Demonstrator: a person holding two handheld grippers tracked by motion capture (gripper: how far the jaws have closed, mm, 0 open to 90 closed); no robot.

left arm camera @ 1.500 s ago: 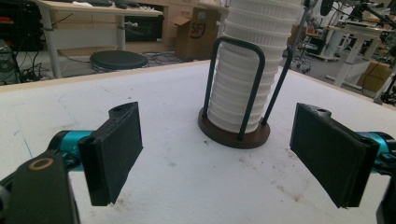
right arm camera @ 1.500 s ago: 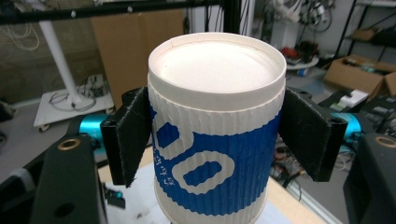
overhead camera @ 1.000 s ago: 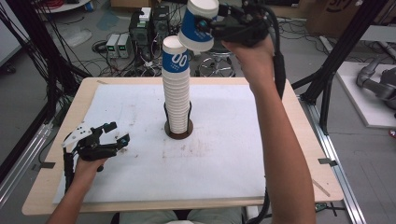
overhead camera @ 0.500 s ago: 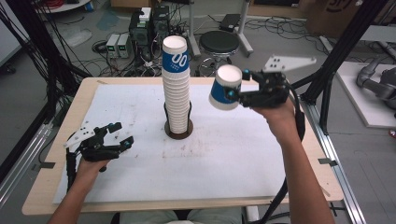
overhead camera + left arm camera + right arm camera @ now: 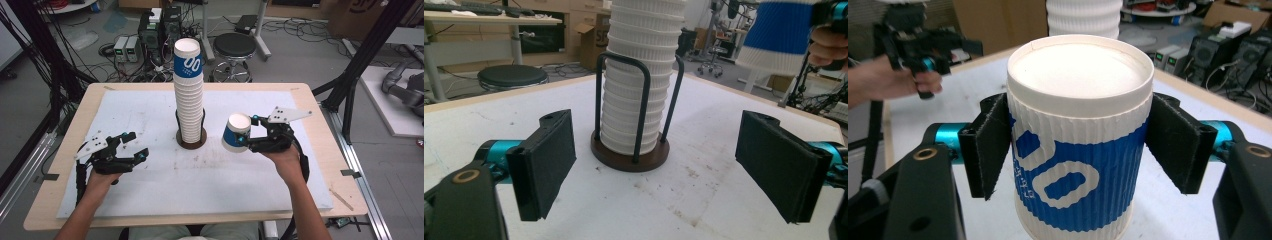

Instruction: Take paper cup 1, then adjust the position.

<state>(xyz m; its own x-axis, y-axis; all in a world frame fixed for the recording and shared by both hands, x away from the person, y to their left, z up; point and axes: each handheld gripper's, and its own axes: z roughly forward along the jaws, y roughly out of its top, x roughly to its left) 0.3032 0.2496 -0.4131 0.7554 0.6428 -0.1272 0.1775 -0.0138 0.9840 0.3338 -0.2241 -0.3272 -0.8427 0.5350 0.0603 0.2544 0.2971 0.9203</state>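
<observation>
1. to the right of the holder, above the white mat: your right gripper (image 5: 248, 138) holds one blue-and-white ribbed paper cup (image 5: 236, 133), upside down and tilted, its closed base uppermost, apart from the tall stack of white ribbed paper cups (image 5: 189, 100).
2. grip: in the right gripper view, both black foam pads (image 5: 985, 150) are clamped on the cup's sidewall near the base end.
3. handling, judged: very light, thin-walled, easily crushed. the ribbed sleeve should give the pads good friction, so you need only slight pressure; squeeze harder and the wall will likely oval.
4. best hold, judged: near the base, where the bottom disc stiffens the wall; the open rim is the softer end.
5. stack: standing in a dark round holder with black wire loops (image 5: 630, 155), top cup showing the blue band; tall and probably easy to tip if knocked.
6. your left gripper (image 5: 129, 146): low over the mat at the left, jaws wide apart, nothing between them.
</observation>
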